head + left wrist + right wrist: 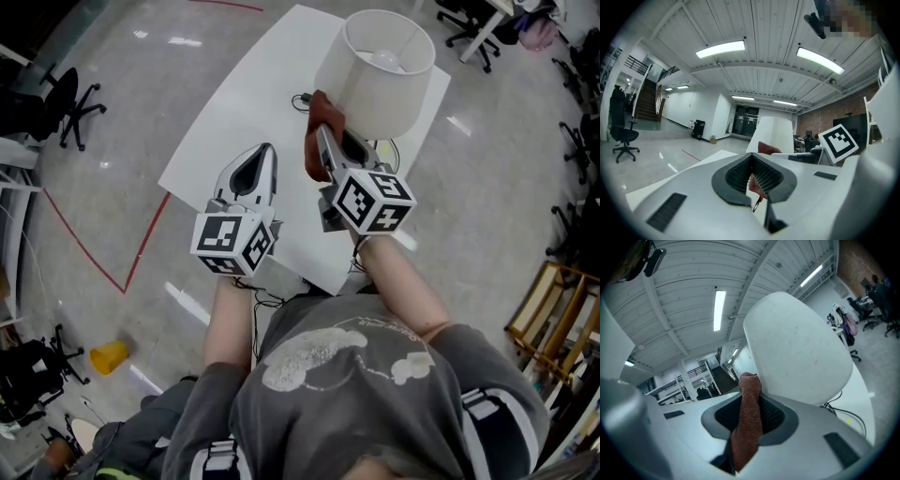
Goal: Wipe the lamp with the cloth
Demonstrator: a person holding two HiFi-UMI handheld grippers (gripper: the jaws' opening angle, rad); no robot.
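**Fig. 1.** The 2 grippers at the lamp (375, 70), as seen by someone standing beside the white table (234, 112).

**Risks.**
- (1) The lamp looked top-heavy, with a tall white shade over a base that was hidden from view. A firm sideways stroke could probably have tipped it or slid it toward the nearby table edge, since nothing was bracing it.
- (2) The cloth (323, 111) was held only by a narrow pinch, with a loose tail hanging below the jaws. Drag against the shade might have pulled it free.
- (3) A black cable (302, 98) lay on the table just beside the lamp, so a low sweep could have snagged it.

**Positions.**
- The right gripper (322, 131) had its 2 jaws clamped on the rust-brown cloth. The bunched end of the cloth stood up past the tips, at the lower left side of the shade. Whether it touched the shade or sat just beside it could not be told.
- The left gripper (265, 150) had its jaws together on nothing. It was held to the left of the right one, over the table's middle and apart from the lamp. The red seen past its tips was the cloth held in the other gripper.
- The lamp stood upright near the table's far right corner, with its bulb showing through the open top.
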